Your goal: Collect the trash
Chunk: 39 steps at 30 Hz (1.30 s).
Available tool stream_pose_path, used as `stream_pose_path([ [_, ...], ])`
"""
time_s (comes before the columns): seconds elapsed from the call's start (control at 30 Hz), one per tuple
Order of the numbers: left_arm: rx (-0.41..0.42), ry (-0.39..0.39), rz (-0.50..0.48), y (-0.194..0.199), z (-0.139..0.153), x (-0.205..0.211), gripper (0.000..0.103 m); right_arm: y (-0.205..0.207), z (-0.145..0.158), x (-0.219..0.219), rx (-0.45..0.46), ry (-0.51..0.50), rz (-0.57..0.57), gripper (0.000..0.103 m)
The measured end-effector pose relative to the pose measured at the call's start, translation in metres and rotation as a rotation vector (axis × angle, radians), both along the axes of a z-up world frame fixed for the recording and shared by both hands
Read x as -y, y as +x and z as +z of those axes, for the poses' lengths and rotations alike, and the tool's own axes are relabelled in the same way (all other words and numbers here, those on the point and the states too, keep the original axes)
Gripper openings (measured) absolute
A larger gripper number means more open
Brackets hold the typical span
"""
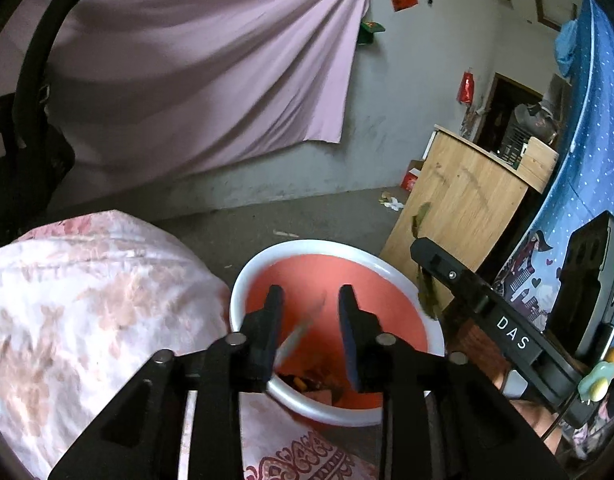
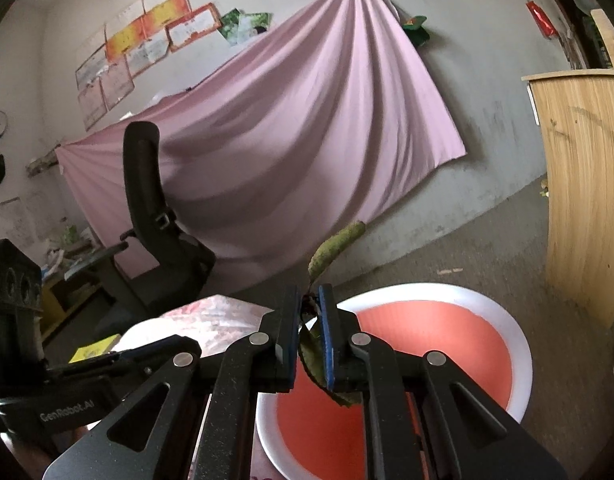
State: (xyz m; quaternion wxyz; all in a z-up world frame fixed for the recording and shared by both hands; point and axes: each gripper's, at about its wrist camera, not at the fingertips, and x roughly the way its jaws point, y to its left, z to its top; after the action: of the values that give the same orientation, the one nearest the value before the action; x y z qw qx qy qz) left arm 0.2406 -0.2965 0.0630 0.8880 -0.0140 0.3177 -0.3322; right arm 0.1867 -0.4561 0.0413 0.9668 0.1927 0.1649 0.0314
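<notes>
A round bin with a white rim and a red inside stands on the floor below both grippers. My left gripper hangs over it, open, and a blurred sliver of trash lies in the gap without touching either pad. Scraps lie at the bin's bottom. My right gripper is shut on green-brown leaves: one sticks up past the tips, another hangs below them. In the left wrist view this right gripper reaches in from the right above the bin's rim, its leaves dangling.
A floral cloth bundle lies to the bin's left. A wooden cabinet stands to its right, with blue patterned fabric beyond. A black office chair stands before a pink sheet on the wall. Litter lies on the floor.
</notes>
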Motion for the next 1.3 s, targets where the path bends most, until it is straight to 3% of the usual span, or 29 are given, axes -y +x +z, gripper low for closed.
stream_pose_path([
  [0.07,0.005,-0.008,0.01,0.0,0.003,-0.003,0.036,0.001,-0.001,0.0,-0.012,0.0,-0.001,0.013],
  [0.13,0.007,-0.011,0.015,0.0,0.005,-0.004,0.036,0.001,-0.002,0.0,-0.016,0.004,-0.001,0.028],
  [0.27,0.012,-0.014,0.033,-0.002,0.005,-0.011,0.037,-0.001,-0.001,0.0,-0.012,0.007,-0.003,0.03],
  [0.4,0.038,-0.023,0.075,-0.007,0.007,-0.02,0.046,-0.001,-0.002,0.001,-0.009,0.012,-0.003,0.033],
  [0.53,0.05,-0.037,0.121,-0.013,0.009,-0.034,0.047,-0.005,0.002,-0.005,0.0,0.006,-0.001,0.044],
  [0.67,0.07,-0.064,0.194,-0.026,0.012,-0.062,0.059,-0.018,0.009,-0.02,0.017,-0.011,0.004,0.052],
  [0.77,0.095,-0.08,0.246,-0.042,0.015,-0.086,0.066,-0.031,0.016,-0.033,0.041,-0.033,-0.002,0.064],
  [0.8,0.104,-0.084,0.27,-0.05,0.016,-0.097,0.073,-0.033,0.018,-0.037,0.05,-0.039,-0.004,0.075],
  [0.83,0.114,-0.089,0.289,-0.056,0.017,-0.106,0.08,-0.041,0.021,-0.043,0.066,-0.049,-0.007,0.079],
  [0.93,0.158,-0.094,0.348,-0.079,0.019,-0.134,0.086,-0.058,0.022,-0.059,0.077,-0.075,-0.008,0.083],
  [1.0,0.18,-0.084,0.386,-0.095,0.018,-0.15,0.099,-0.071,0.02,-0.07,0.08,-0.093,-0.008,0.087],
  [1.07,0.207,-0.08,0.416,-0.112,0.016,-0.164,0.1,-0.085,0.019,-0.082,0.09,-0.127,-0.003,0.093],
  [1.1,0.224,-0.076,0.428,-0.124,0.014,-0.174,0.1,-0.092,0.019,-0.088,0.099,-0.143,0.0,0.102],
  [1.3,0.253,-0.028,0.493,-0.169,-0.001,-0.206,0.1,-0.129,0.015,-0.115,0.129,-0.174,0.007,0.103],
])
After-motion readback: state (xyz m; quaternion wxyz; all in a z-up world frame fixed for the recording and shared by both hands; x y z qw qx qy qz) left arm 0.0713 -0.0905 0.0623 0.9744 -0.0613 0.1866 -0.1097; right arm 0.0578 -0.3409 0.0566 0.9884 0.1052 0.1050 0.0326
